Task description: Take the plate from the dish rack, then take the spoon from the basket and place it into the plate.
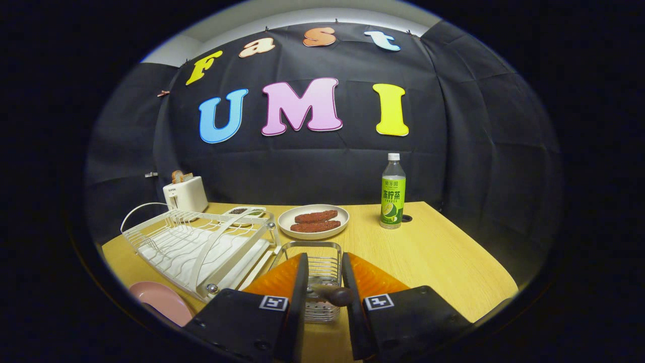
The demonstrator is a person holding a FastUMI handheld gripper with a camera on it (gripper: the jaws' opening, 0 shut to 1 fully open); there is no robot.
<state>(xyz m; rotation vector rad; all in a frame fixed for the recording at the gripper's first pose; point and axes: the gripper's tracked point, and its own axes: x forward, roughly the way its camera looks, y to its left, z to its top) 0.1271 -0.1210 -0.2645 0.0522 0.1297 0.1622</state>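
Two fingers of the gripper [325,282] stood close together over the wire basket [312,254], with only a narrow gap between them. In that gap sat a dark, rounded wooden handle, the spoon [333,295]. It lay across the gap, its long side running from one finger to the other, with the thick round end by the right finger. Both fingers looked pressed on it, so the gripper seemed to hold the spoon just above the basket. I could not tell where the bowl of the spoon pointed. The pink plate [161,301] lay flat on the table [438,252], well off to the left of the fingers, just in front of the white dish rack [196,247]. Beyond the basket sat a cream dish [313,222] with two brown sausages on it. A green bottle [393,194] stood upright to the right of that dish. A white toaster [185,194] with bread in it stood behind the rack, and a small tray [245,211] lay near it.
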